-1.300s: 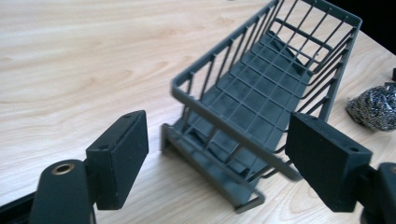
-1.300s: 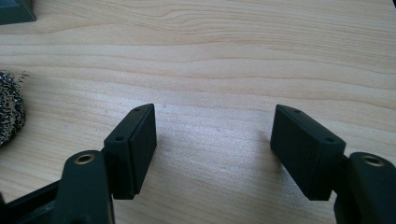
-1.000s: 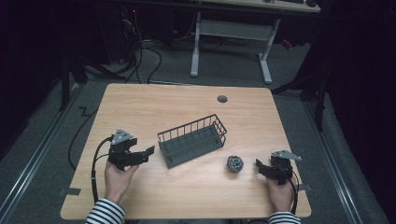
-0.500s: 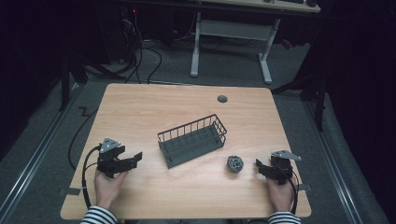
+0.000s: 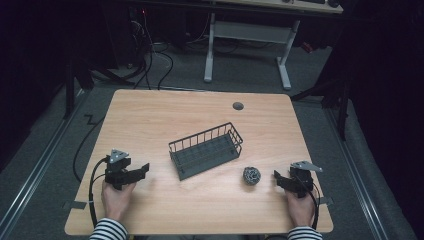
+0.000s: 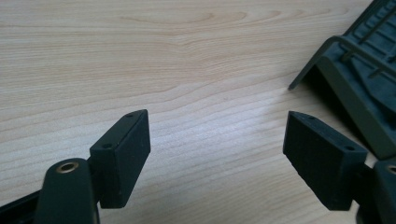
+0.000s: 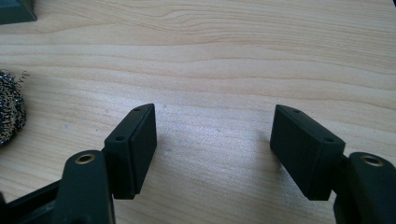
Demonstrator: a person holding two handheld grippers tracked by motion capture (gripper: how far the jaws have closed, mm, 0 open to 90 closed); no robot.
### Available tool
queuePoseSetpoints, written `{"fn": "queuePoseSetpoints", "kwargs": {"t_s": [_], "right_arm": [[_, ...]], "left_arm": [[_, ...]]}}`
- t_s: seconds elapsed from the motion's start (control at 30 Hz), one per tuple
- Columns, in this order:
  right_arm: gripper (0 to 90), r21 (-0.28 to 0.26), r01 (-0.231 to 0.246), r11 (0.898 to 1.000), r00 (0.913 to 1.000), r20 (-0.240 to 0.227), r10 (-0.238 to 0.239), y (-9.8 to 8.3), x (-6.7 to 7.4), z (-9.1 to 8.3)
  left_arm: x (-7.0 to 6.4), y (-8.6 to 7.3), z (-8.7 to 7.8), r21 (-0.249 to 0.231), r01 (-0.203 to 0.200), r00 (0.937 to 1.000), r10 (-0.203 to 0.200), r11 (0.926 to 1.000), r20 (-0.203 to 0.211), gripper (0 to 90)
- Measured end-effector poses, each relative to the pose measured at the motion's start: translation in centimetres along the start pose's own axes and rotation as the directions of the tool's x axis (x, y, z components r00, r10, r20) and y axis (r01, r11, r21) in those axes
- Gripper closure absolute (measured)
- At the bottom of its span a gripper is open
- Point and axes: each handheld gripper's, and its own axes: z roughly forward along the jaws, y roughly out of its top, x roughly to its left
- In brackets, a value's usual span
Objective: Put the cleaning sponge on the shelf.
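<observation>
A: Where does the left gripper (image 5: pixel 141 170) sit?

B: Near the front left corner of the desk (image 5: pixel 150 115), low over the wood, held in the person's left hand (image 5: pixel 116 199). Its jaws point toward the wire basket (image 5: pixel 206 150). They stand well apart with only bare desk between them, and they have just been closing a little.

A: And in its own view?

B: In the left gripper view the gripper (image 6: pixel 217 151) faces plain wood, with a corner of the basket (image 6: pixel 359 70) at the upper right, just beyond the right-hand jaw and not touching it.

A: The right gripper (image 5: pixel 277 178)?

B: Near the front right corner, held in the right hand (image 5: pixel 300 210), aimed toward the steel wool ball (image 5: pixel 251 175). It is near the ball but apart from it. In the right gripper view the gripper (image 7: pixel 212 140) is parted wide, nothing in it, and the ball (image 7: pixel 10 106) lies off at the left edge, outside the jaws.

A: Where is the ball on the desk?

B: Toward the front edge, right of the middle, just beside the basket's right end and outside it. The basket stands near the middle of the desk, turned at a slant. A round grommet (image 5: pixel 238 106) sits near the far edge.
</observation>
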Motion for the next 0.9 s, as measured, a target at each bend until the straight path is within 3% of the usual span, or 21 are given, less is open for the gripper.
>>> {"fn": "queuePoseSetpoints", "kwargs": {"t_s": [0.2, 0.6, 0.7, 0.8, 0.9], "right_arm": [[32.9, 0.000, 0.007, 1.000, 0.9999, -0.011, -0.007, 0.1, -0.1, 0.1], [30.6, 0.003, 0.014, 1.000, 0.9998, -0.016, -0.014, 0.1, 0.1, 0.0], [32.6, 0.005, 0.015, 1.000, 0.9995, -0.028, -0.014, 0.0, 0.0, -0.1], [33.1, -0.001, -0.002, 1.000, 0.9989, -0.047, 0.002, -0.1, 0.0, -0.2], [33.7, -0.002, 0.011, 1.000, 0.9981, -0.060, -0.012, -0.2, 0.1, -0.4]], "left_arm": [[0.0, -0.2, 0.9, 0.013, -0.017, 0.9988, 0.017, 0.9998, -0.046, 24.7], [0.2, -1.2, 1.8, 0.077, -0.046, 0.9954, 0.052, 0.9960, -0.081, 24.6], [-0.1, -1.5, 1.9, 0.065, -0.078, 0.9915, 0.084, 0.9948, -0.099, 24.0], [-0.1, -1.8, 1.8, 0.051, -0.077, 0.9915, 0.081, 0.9958, -0.101, 23.7], [-0.2, -1.8, 1.7, 0.051, -0.074, 0.9913, 0.079, 0.9960, -0.106, 23.1]]}}
